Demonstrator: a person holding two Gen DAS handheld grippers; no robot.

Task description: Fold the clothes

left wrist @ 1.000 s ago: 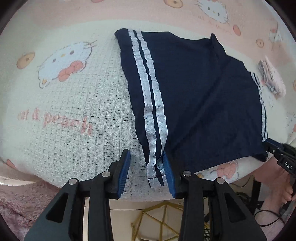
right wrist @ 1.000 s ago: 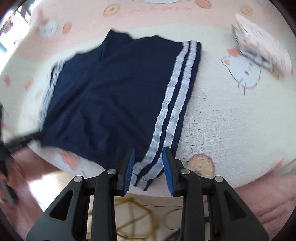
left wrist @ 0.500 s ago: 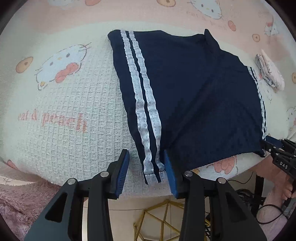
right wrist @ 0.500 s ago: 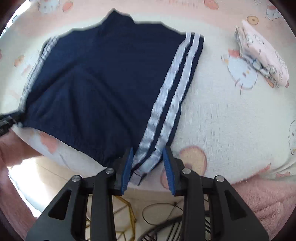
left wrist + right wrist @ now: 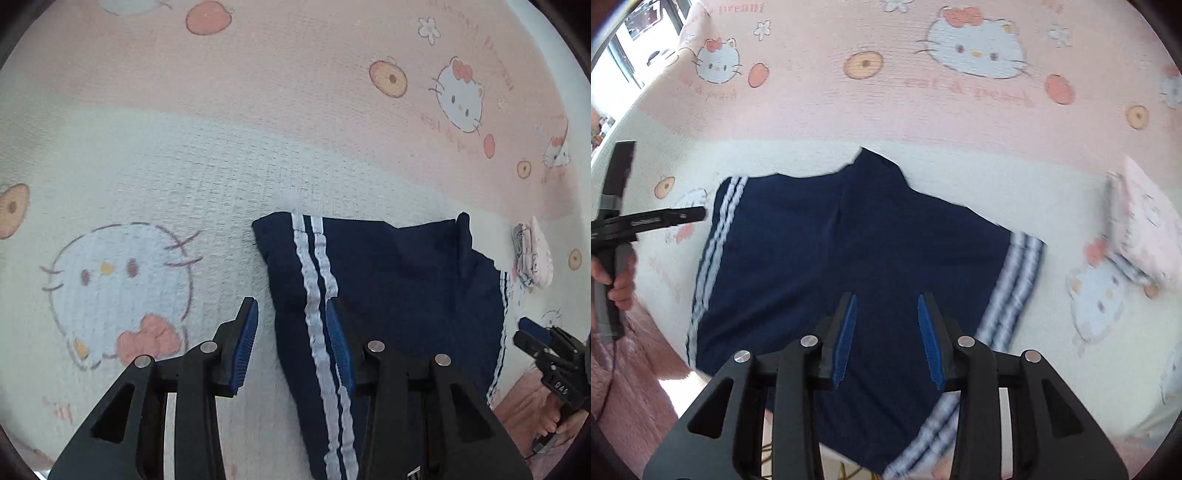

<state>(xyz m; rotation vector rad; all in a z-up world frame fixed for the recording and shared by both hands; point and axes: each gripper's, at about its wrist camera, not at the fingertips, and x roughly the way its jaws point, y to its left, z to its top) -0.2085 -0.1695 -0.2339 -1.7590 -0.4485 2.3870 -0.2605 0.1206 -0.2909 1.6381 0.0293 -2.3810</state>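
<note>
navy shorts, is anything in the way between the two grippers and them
Nothing visible is. The navy shorts lie spread on the cartoon-print blanket. The open left gripper straddles their white-striped edge; the open right gripper is over the dark fabric. A folded pink garment lies off to the side.

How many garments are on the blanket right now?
2: navy striped shorts spread flat under both grippers, and a folded pink garment at the right edge. More could lie outside the views.
</note>
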